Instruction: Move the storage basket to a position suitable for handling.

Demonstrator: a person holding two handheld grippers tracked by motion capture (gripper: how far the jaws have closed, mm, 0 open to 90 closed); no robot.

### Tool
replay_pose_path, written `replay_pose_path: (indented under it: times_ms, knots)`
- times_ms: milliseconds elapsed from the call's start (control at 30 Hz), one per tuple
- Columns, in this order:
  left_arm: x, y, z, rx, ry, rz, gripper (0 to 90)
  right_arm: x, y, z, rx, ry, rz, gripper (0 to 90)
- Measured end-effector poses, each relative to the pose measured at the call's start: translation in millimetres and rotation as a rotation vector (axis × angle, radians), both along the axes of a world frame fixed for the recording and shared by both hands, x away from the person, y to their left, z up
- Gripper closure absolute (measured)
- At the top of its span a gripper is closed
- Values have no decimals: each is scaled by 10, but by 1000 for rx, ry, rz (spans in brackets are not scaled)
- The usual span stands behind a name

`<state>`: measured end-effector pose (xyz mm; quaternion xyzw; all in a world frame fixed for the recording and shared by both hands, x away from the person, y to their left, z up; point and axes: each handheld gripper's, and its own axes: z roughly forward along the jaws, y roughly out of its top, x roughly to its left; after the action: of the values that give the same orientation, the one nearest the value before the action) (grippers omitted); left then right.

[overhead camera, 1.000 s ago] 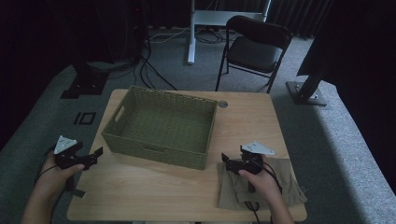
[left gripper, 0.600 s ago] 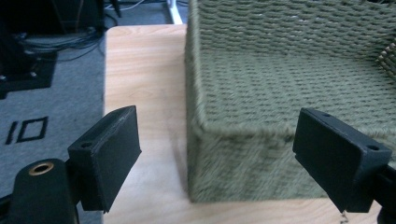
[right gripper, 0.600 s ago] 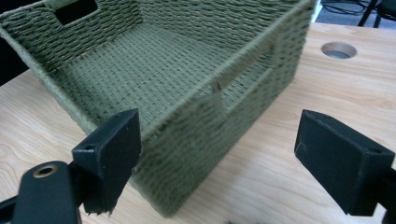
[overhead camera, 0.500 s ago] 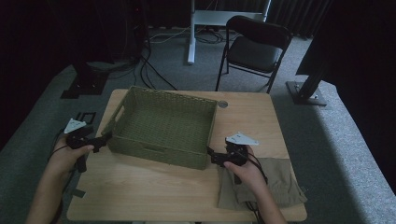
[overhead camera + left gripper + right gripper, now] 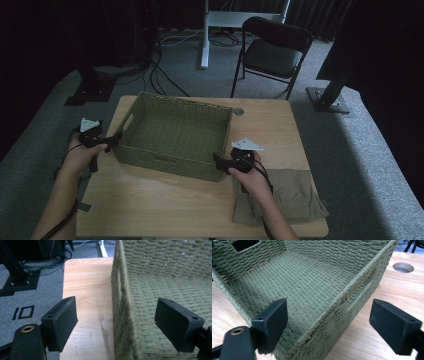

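both hands have travelled from the near edge of the surface (image 5: 150,210) up to the basket (image 5: 175,134) since the earlier frame: the left claw (image 5: 114,140) has come in to the basket's left end wall, the right claw (image 5: 218,161) to its near right corner.

progress, as judged from the present frames: the approach looks complete and the grasp is not yet made. the basket sits flat on the surface, nothing lifted or tilted. what appears to remain is closing on both ends, then lifting or shifting the basket as a pair.

left claw (image 5: 117,325): released, straddling the left end wall, one jaw outside over bare wood, the other inside over the woven floor. its jaws have just been closing slightly, with the wall between them, but neither pad presses on it.

right claw (image 5: 327,322): released, jaws wide, straddling the basket's rim (image 5: 352,282) at the near right corner, one jaw inside, one outside over the wood. no contact visible.

condition of the basket: olive-green, rectangular, tightly woven cord, walls upright, empty inside. a cut-out handle (image 5: 245,244) shows in the far end wall in the right gripper view. it lies at the middle-left of the surface, turned a little askew to the edges.

a folded khaki cloth (image 5: 295,200) lies on the near right corner of the surface, under the right forearm, apart from the basket.
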<state>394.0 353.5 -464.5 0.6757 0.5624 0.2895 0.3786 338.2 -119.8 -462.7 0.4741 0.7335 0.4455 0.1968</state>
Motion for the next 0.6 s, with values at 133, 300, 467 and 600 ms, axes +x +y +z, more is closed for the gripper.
replay_pose_path:
  times_ms: [133, 300, 467, 600]
  knots:
    - [36, 24, -65, 5, 22, 12, 255, 1, 39, -15, -7, -1, -16, 201]
    - [63, 0, -127, -19, 7, 3, 390, -7, 118, -49, -8, -8, -38, 318]
    - [54, -31, -115, -18, 17, -10, 505, -2, 167, -121, -58, -2, -48, 501]
    - [40, -84, -104, -20, 27, -6, 638, -10, 184, -134, -34, 17, -84, 524]
